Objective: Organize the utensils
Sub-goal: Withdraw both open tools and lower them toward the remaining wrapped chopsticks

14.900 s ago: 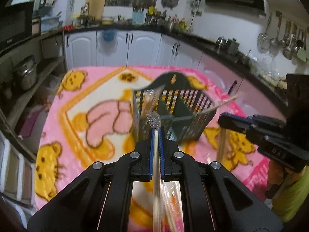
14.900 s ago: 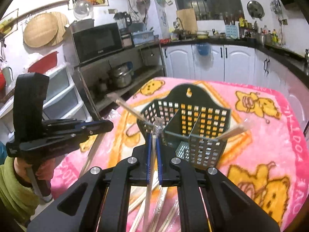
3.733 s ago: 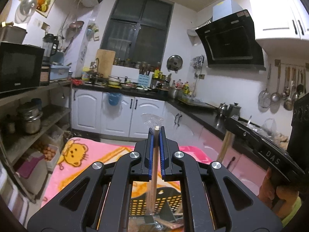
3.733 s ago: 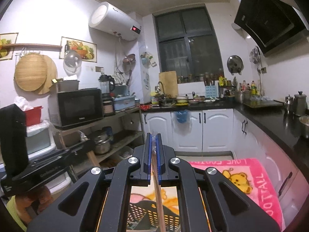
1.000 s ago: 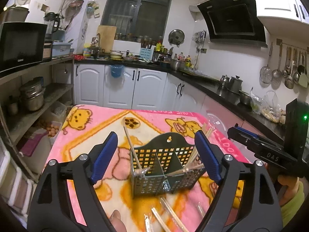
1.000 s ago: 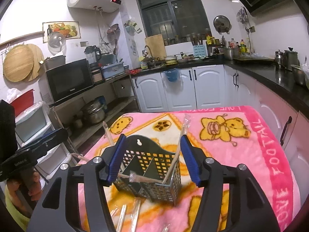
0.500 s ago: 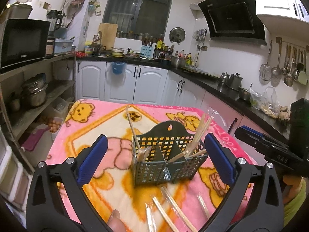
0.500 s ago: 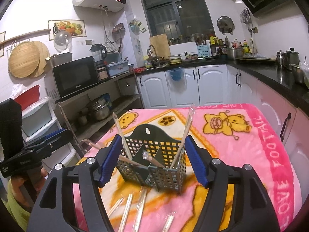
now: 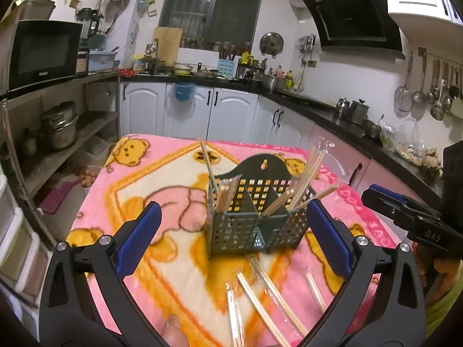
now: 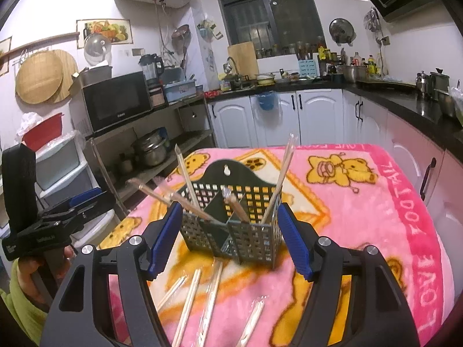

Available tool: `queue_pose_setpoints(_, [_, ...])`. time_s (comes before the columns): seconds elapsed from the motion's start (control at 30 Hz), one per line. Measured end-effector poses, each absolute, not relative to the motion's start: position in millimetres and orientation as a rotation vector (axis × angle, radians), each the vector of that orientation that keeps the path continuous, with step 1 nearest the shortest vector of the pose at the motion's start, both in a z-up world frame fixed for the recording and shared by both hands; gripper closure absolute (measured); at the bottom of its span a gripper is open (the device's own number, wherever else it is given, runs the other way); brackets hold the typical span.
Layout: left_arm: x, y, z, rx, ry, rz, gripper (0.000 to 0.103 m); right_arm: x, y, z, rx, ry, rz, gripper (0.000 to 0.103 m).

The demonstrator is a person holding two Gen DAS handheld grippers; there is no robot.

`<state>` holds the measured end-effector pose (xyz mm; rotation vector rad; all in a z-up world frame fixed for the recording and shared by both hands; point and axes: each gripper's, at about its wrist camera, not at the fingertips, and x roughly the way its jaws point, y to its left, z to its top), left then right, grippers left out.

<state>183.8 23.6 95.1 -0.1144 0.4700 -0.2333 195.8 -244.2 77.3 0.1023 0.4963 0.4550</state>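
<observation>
Chopsticks (image 9: 262,295) litter the pink bear blanket (image 10: 376,219) in a kitchen; both tongs gape empty.

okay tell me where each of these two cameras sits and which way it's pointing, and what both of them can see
Left wrist: on the left gripper, facing the basket and back cabinets; its open fingers and the right gripper at the right edge show.
Right wrist: on the right gripper, facing the basket and microwave shelves; its open fingers and the left gripper at the left edge show.
Shared: basket, loose chopsticks on the pink blanket.
</observation>
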Motion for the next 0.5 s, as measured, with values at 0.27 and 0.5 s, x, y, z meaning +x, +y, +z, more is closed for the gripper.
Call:
queue_pose_setpoints(0.27, [179, 22, 79, -0.101, 0.508, -0.222, 0.011, 192, -237, 62, 0.079, 0.537, 0.467, 0.037])
queue_pose_setpoints(0.5, [176, 23, 66, -0.086, 0.536, -0.207, 0.011, 193, -232, 50, 0.058, 0.572, 0.476, 0.037])
